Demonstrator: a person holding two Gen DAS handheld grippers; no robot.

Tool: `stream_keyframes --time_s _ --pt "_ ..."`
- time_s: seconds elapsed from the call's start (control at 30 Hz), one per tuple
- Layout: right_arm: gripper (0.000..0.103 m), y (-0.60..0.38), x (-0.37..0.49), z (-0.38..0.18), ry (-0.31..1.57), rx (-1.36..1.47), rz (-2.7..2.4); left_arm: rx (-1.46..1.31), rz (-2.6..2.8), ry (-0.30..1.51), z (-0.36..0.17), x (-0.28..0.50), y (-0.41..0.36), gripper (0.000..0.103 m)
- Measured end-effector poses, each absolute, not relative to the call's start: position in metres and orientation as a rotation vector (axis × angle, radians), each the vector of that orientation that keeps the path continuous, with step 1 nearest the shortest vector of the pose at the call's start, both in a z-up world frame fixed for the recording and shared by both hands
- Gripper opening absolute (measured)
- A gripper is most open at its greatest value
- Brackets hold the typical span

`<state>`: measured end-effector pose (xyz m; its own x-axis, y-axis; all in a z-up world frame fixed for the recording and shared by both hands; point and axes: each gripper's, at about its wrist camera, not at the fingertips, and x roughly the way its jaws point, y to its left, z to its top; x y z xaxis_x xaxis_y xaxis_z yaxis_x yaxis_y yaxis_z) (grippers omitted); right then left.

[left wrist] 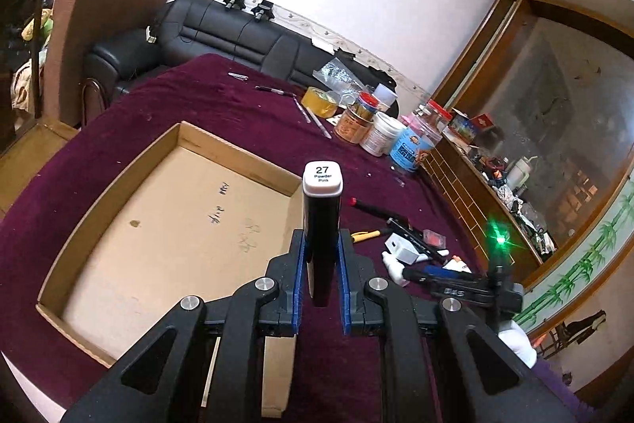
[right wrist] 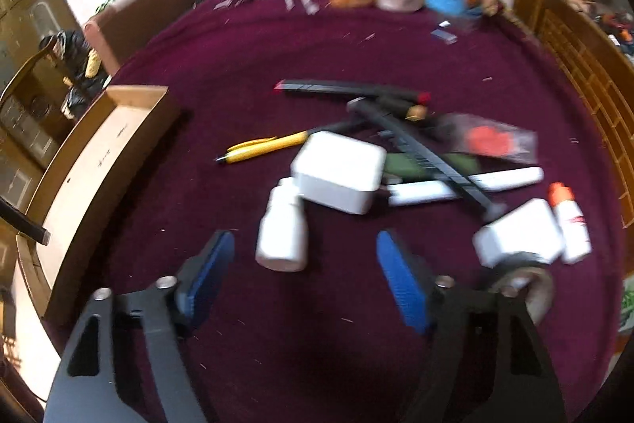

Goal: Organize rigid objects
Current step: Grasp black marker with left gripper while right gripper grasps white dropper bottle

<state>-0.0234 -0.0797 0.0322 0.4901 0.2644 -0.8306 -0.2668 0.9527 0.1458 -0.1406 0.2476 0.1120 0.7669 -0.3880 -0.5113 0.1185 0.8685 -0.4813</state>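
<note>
My left gripper [left wrist: 321,238] is shut on a black marker [left wrist: 321,217] with a white cap marked "27 Powder Pink". The marker hangs over the right wall of an open, shallow cardboard box [left wrist: 237,158]. In the blurred right wrist view my right gripper [right wrist: 305,258] stands open above the maroon cloth. A small white bottle [right wrist: 282,236] lies on its side between and just ahead of the blue pads [right wrist: 210,264], untouched. Beyond it lie a white charger block [right wrist: 340,171], a yellow pen [right wrist: 265,147], a black comb [right wrist: 420,149], white markers [right wrist: 467,185] and a second white block [right wrist: 519,232].
The round table carries a maroon cloth [left wrist: 237,98]. Jars [left wrist: 380,129] and a yellow tape roll [left wrist: 319,101] stand at its far edge. A black sofa [left wrist: 222,26] is behind, a wooden cabinet [left wrist: 475,185] to the right. The box [right wrist: 99,129] sits left of the clutter.
</note>
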Motion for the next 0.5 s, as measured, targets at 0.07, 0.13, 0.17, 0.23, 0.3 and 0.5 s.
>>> stream_keyframes --time_s 0.07,0.13,0.17,0.23,0.3,0.5 --pt "0.067 -0.066 -0.018 0.027 1.013 -0.039 0.322 -0.453 -0.292 0.649 0.112 -0.141 0.249 0.012" --pt "0.049 -0.058 -0.014 0.022 1.033 -0.072 0.322 -0.466 -0.304 0.662 0.11 -0.139 0.251 0.012" --pt "0.042 -0.054 -0.012 0.017 1.054 -0.083 0.325 -0.464 -0.302 0.668 0.109 -0.138 0.251 0.012" --pt "0.024 -0.055 -0.011 0.013 1.068 -0.091 0.323 -0.459 -0.298 0.683 0.108 -0.137 0.252 0.012" --pt "0.024 -0.059 -0.014 0.018 1.062 -0.066 0.332 -0.455 -0.302 0.701 0.108 -0.133 0.255 0.012" --pt "0.023 -0.063 -0.024 0.049 1.015 0.066 0.427 -0.406 -0.309 0.755 0.117 -0.115 0.265 0.012"
